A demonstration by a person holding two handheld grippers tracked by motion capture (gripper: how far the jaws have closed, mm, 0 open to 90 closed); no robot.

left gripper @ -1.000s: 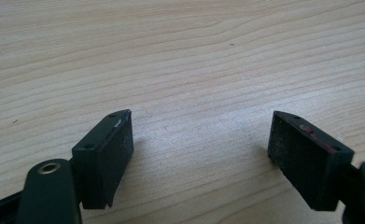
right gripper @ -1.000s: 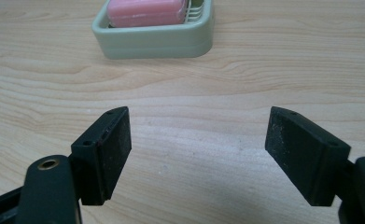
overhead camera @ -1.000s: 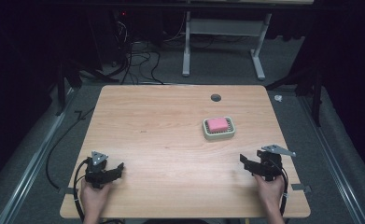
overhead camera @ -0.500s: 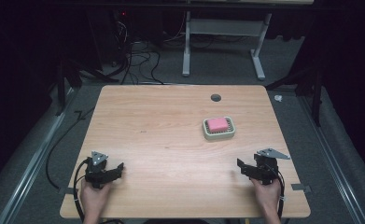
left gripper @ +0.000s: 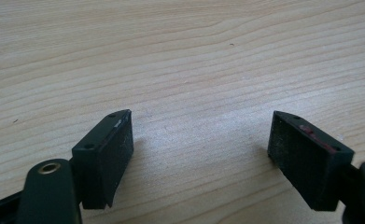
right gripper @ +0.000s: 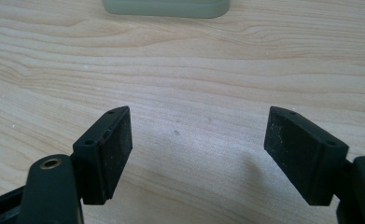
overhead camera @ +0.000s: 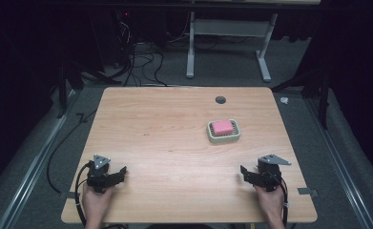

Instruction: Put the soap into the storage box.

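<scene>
A pink block [overhead camera: 222, 127] lies in a pale green tray [overhead camera: 223, 138] right of the table's middle; the tray's near wall [right gripper: 166, 8] shows at the top of the right gripper view. My left gripper [overhead camera: 122, 171] rests low on the wooden table [overhead camera: 165, 143] near the front left, held by a hand. Its jaws stand wide apart over bare wood, so it is open [left gripper: 201, 154]. My right gripper [overhead camera: 243, 172] rests near the front right, also held by a hand, open with nothing between its pads [right gripper: 199, 154]. It points toward the tray, well short of it.
A dark round hole [overhead camera: 220, 99] sits in the tabletop near the far edge. Cables [overhead camera: 141, 57] and a white desk frame [overhead camera: 227, 43] lie on the grey floor beyond the table. Metal rails [overhead camera: 31, 167] run along both sides.
The right gripper has slid slightly left and nearer to the table's front edge. The left gripper has stayed put, and both remain open.
</scene>
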